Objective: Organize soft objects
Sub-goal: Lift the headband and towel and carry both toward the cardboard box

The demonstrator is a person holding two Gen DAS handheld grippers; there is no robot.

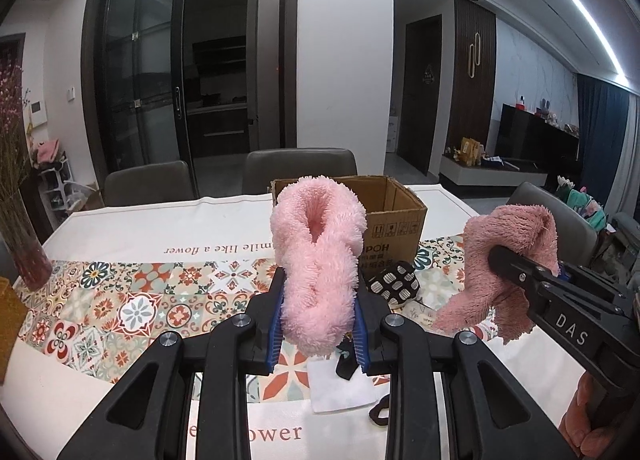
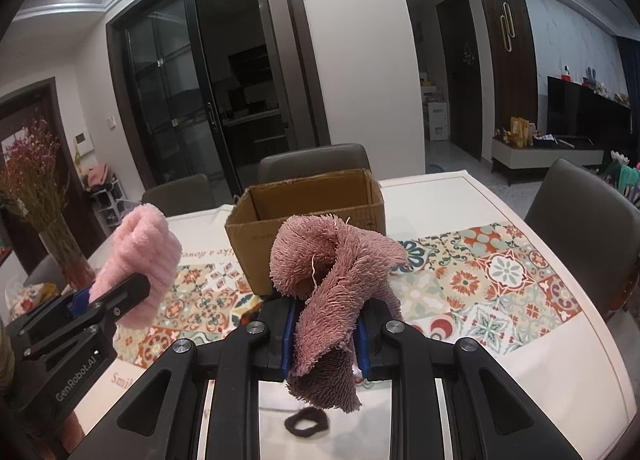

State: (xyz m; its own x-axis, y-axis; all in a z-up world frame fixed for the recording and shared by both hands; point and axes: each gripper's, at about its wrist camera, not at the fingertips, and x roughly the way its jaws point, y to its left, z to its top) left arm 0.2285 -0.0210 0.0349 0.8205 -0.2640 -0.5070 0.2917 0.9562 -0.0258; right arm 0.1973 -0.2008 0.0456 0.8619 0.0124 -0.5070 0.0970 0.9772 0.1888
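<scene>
My left gripper is shut on a light pink fluffy cloth, held up above the table; it also shows in the right wrist view. My right gripper is shut on a dusty-rose shaggy cloth, which also shows in the left wrist view at the right. An open cardboard box stands on the table just beyond both cloths; it also shows in the left wrist view. A black-and-white patterned soft item lies by the box.
The table has a white and patterned cloth. A white sheet, a dark piece and a dark hair tie lie near the front. A vase of dried flowers stands at left. Chairs ring the table.
</scene>
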